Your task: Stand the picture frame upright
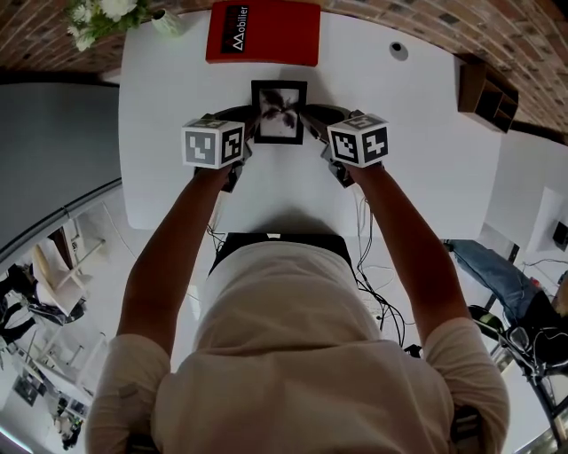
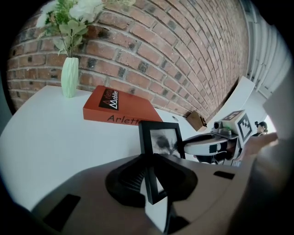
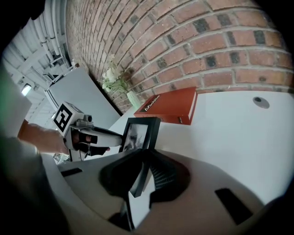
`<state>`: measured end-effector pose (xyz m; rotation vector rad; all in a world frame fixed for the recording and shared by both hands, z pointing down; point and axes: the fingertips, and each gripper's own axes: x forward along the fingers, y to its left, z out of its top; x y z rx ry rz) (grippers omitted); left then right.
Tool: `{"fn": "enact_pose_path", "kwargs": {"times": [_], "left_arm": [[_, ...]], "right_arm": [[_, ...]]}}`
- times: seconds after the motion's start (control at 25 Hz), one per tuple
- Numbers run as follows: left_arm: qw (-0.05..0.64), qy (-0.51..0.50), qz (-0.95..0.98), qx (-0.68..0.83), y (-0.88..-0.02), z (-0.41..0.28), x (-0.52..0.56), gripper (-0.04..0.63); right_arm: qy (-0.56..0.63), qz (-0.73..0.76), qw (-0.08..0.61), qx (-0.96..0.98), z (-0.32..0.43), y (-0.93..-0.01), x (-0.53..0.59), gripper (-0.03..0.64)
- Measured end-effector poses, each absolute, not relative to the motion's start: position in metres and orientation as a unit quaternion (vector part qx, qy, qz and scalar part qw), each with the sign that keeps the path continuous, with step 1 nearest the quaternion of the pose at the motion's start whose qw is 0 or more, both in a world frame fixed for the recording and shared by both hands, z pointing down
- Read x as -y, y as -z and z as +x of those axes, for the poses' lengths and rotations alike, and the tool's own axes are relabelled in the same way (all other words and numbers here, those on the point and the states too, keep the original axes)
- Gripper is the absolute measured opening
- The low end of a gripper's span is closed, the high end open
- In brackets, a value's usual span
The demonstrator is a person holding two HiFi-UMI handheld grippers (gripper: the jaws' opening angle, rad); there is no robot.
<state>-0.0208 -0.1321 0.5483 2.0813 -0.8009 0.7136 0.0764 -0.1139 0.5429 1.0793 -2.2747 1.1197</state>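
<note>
1. You held the picture frame (image 1: 279, 112) between both grippers over the middle of the white counter (image 1: 177, 89), straight ahead of you at 12 o'clock.
2. Your left gripper (image 2: 149, 176) was closed on the frame's left side bar. Its own view showed the black bar running between the ribbed pads, with both pads against it.
3. Your right gripper (image 3: 140, 176) was clamped on the frame's right side bar in the same manner, pads tight to the black edge.
4. The two grippers faced each other across the frame, at its 9 and 3 o'clock sides in the head view. Each gripper's camera showed the other just past the far edge of the frame.
5. The frame stood close to upright in both gripper views, with the dark, blurred print turned toward you.
6. No view showed whether its lower edge touched the counter.
7. A red book (image 1: 263, 31) lay flat beyond the frame at 12 o'clock, near the counter's far edge and apart from the frame.
8. A pale green vase (image 2: 70, 77) with white flowers (image 2: 73, 13) stood at 11 o'clock by the far left corner, just beside the book.
9. A small round grommet (image 1: 398, 50) sat in the counter at 1 o'clock.
10. A brick wall (image 2: 183, 55) ran behind the counter.
</note>
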Motion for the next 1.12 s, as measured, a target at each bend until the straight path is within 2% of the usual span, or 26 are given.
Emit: {"fn": "enact_pose_path", "kwargs": {"times": [0.56,1.12], "left_arm": [[0.341,-0.265,0.847,0.311,-0.530,-0.012,0.159,0.049],[0.291,-0.259,0.867,0.311,-0.515,-0.007,0.181,0.044]], "right_arm": [[-0.344,0.397,0.199,0.827,0.085,-0.531,0.136,0.051],[-0.225,0.404,0.239,0.854,0.089,-0.518,0.157,0.049]]}}
